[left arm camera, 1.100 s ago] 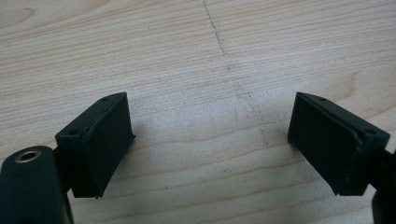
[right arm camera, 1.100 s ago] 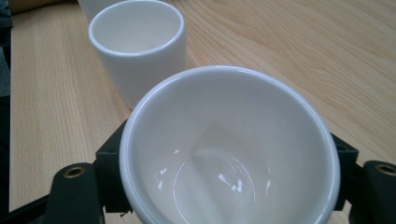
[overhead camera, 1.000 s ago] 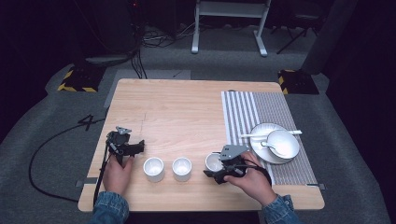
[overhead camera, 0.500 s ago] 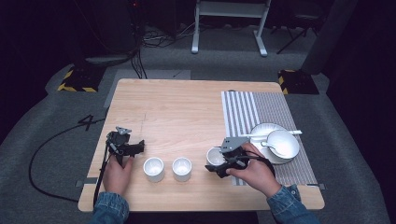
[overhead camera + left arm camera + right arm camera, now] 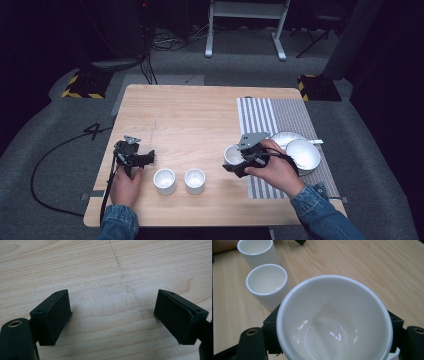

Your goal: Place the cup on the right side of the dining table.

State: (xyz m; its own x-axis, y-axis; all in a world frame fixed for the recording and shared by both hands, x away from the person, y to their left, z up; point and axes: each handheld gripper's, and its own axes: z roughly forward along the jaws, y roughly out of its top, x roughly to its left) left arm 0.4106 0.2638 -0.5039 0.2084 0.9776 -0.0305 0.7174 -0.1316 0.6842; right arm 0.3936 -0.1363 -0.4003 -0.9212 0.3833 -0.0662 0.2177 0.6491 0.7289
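My right gripper point(image 5: 234, 161) is shut on a white cup point(image 5: 232, 153) and holds it just left of the striped mat point(image 5: 260, 117). In the right gripper view, the cup point(image 5: 337, 302) sits between the two black jaws of the right gripper point(image 5: 334, 323), its mouth facing the camera and nothing inside. Two more white cups point(image 5: 164, 180) point(image 5: 194, 180) stand upright side by side near the table's front edge. My left gripper point(image 5: 146, 158) rests to their left, and its own view shows the left gripper point(image 5: 112, 315) open over bare wood.
A white bowl point(image 5: 303, 154) and a plate point(image 5: 283, 138) sit on the mat at the right, with a spoon handle point(image 5: 316, 141) behind them. The wooden table point(image 5: 200, 115) has free room in its middle and far half. A cable point(image 5: 55, 155) trails off the left edge.
My right gripper, shut on the cup, has moved away from the front edge toward the mat. The left gripper and the two standing cups have not moved.
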